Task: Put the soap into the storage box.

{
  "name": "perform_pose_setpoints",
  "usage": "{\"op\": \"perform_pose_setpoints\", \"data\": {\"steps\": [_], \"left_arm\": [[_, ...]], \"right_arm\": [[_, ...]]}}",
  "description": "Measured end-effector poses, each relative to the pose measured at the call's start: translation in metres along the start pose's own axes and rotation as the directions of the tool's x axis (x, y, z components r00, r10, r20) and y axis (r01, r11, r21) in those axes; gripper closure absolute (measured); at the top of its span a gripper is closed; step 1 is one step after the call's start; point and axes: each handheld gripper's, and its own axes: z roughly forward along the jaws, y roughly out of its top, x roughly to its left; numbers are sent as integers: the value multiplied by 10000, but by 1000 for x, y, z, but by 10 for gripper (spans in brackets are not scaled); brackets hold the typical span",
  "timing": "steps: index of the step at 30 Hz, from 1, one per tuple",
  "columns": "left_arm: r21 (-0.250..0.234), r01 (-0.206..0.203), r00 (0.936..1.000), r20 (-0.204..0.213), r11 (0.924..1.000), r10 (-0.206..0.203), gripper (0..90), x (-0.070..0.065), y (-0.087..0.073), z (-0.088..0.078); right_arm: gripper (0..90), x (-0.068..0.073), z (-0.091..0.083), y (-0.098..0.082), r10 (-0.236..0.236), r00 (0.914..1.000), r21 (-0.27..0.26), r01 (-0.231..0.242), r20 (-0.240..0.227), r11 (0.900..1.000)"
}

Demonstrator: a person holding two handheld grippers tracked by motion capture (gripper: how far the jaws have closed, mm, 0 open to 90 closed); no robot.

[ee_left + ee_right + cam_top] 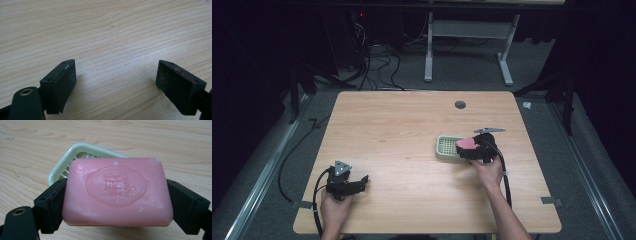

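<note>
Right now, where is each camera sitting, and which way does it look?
High view: sits above the person's side, looks forward and down on the wooden table; both forearms, left gripper and right gripper show.
Left gripper view: rides the left gripper, looks along its open jaws at bare table.
Right gripper view: rides the right gripper, looks at the pink soap over the green soap dish.
High and right gripper views share soap and dish.

table (412, 150) evenly lit from above, dark surroundings, soft shadows, close views sharp, slight grain
</note>
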Motion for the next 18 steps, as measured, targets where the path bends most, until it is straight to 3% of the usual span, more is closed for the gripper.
{"op": "perform_pose_setpoints", "data": {"steps": [9,18], "left_arm": [[-3,3,10000,-2,10000,-3,170,0,0,0],[-3,2,10000,-2,10000,-2,170,0,0,0]], "right_arm": [[136,12,8,7,-40,9999,64,41,-141,10000],[136,18,17,12,268,9995,261,-263,-192,9993]]}}
